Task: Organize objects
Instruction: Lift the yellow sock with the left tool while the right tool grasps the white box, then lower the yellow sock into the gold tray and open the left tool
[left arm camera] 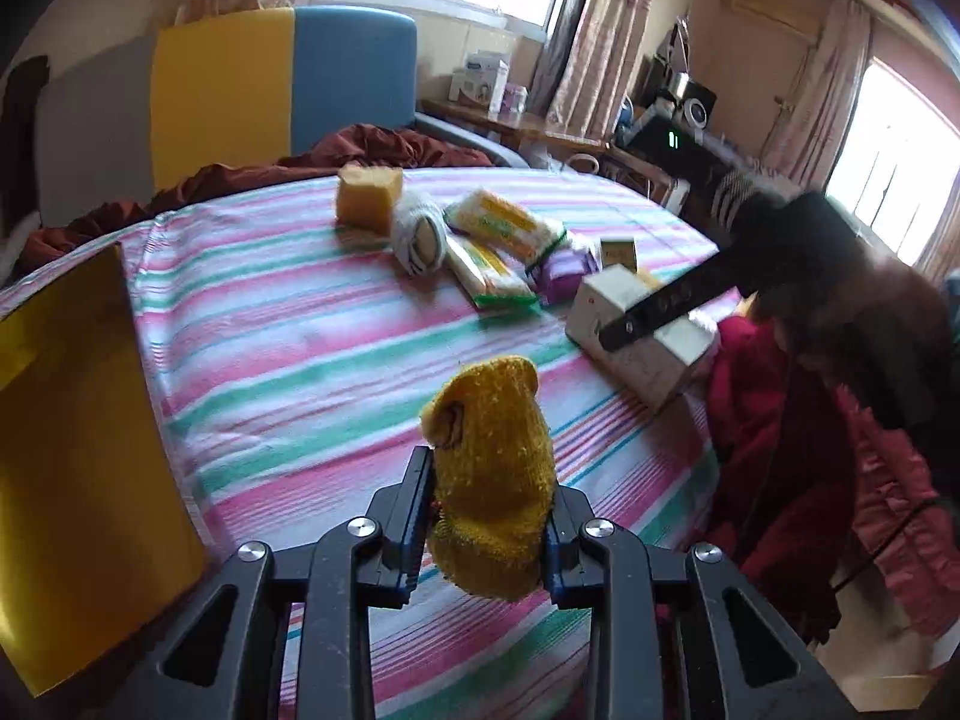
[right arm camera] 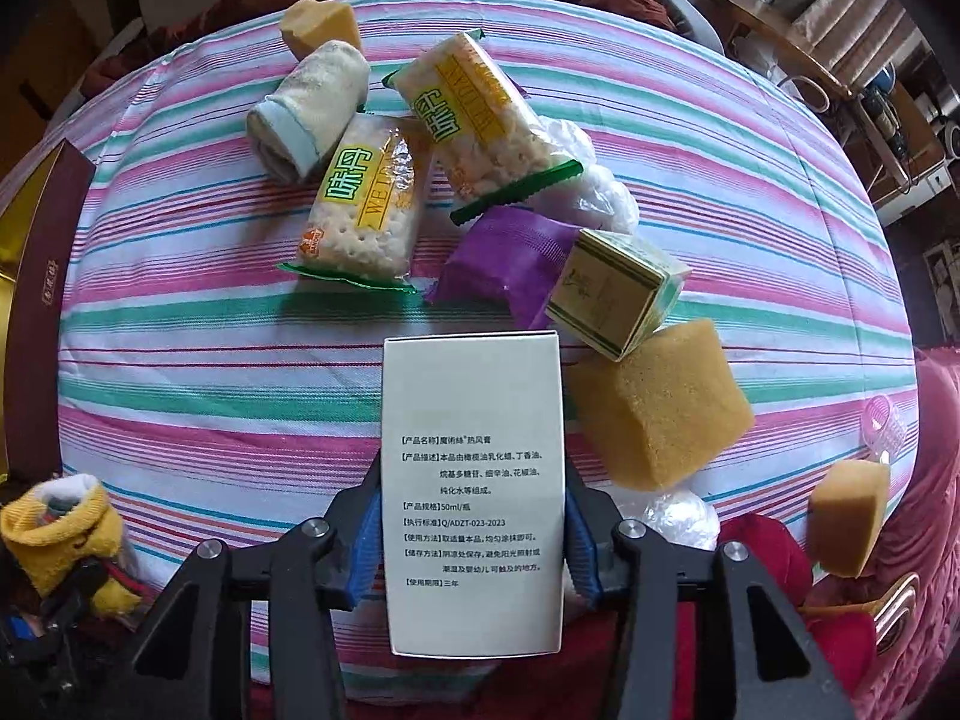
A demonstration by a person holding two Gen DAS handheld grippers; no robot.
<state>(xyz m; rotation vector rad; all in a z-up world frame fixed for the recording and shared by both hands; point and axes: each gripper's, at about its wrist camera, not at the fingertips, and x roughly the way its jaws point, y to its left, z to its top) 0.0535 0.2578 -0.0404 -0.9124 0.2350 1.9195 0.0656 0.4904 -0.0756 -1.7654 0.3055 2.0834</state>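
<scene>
Yellow sock (left arm camera: 489,474) sits clamped in the left gripper (left arm camera: 489,516), lifted over the striped bed (left arm camera: 288,360); it could sag and slip out. The right gripper (right arm camera: 474,531) pinches a white box (right arm camera: 474,492), which could twist loose if swung.

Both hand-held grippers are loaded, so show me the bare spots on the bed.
Free: the striped sheet between the gold box and the white carton, in front of the cracker packs. Crowded: the far cluster around the rolled towel, purple pouch, green box and large sponge.
</scene>
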